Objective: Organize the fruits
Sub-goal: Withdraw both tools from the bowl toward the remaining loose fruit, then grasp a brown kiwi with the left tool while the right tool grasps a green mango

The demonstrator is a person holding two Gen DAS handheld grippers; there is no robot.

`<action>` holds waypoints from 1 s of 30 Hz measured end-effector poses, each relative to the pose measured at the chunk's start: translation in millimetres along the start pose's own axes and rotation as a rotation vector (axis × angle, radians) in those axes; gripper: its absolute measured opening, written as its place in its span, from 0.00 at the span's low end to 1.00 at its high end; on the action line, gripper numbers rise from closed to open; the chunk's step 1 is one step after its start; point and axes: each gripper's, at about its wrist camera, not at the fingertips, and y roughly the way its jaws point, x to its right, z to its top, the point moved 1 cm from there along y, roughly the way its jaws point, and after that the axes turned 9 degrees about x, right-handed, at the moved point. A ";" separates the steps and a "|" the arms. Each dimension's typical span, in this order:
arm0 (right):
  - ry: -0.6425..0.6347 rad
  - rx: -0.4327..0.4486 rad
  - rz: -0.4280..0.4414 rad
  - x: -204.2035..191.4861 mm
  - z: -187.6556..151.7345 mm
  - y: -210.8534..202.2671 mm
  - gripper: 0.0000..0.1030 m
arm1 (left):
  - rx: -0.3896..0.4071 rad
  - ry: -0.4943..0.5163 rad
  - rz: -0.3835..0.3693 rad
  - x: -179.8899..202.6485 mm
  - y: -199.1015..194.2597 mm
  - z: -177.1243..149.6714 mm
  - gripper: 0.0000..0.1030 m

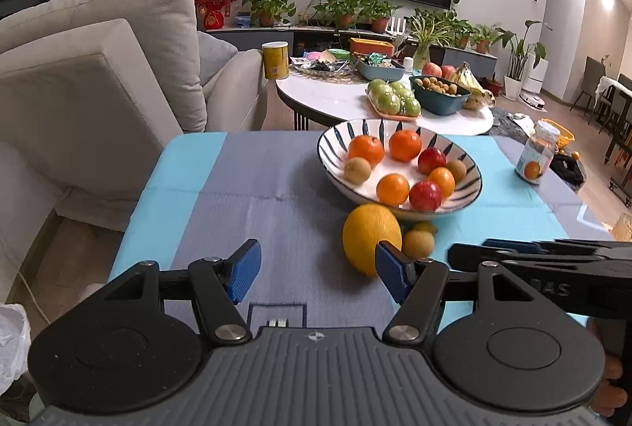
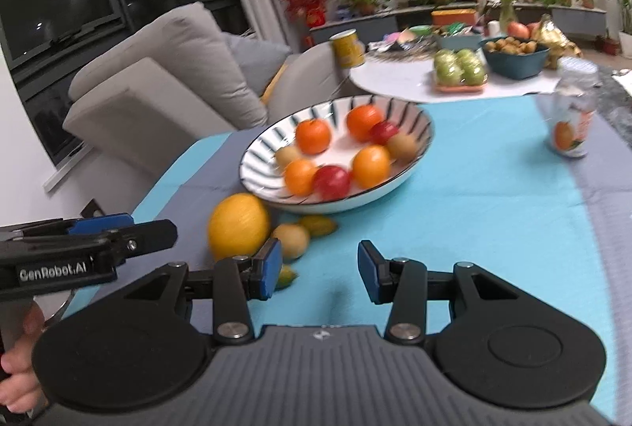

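My left gripper (image 1: 318, 274) stands wide over bare cloth (image 1: 252, 204), empty. My right gripper (image 2: 320, 274) is wide too, holding nothing. The lemon (image 1: 371, 238) lies at one o'clock from the left pads, touching the bowl (image 1: 470, 195); a kiwi (image 1: 418, 243) sits beside it. Open cloth runs toward nine o'clock to the table edge.
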 end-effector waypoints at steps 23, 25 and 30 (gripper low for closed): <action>-0.159 -0.022 -0.056 -41.2 -17.4 12.3 0.63 | -0.019 -0.015 -0.047 -11.5 -20.1 -19.4 0.60; -0.155 -0.006 -0.057 -37.9 -14.7 4.7 0.63 | -0.020 -0.003 -0.062 -6.0 -19.6 -19.5 0.60; -0.135 0.039 -0.091 -20.6 -3.1 -17.7 0.63 | -0.023 0.053 -0.123 17.4 -20.9 -24.7 0.60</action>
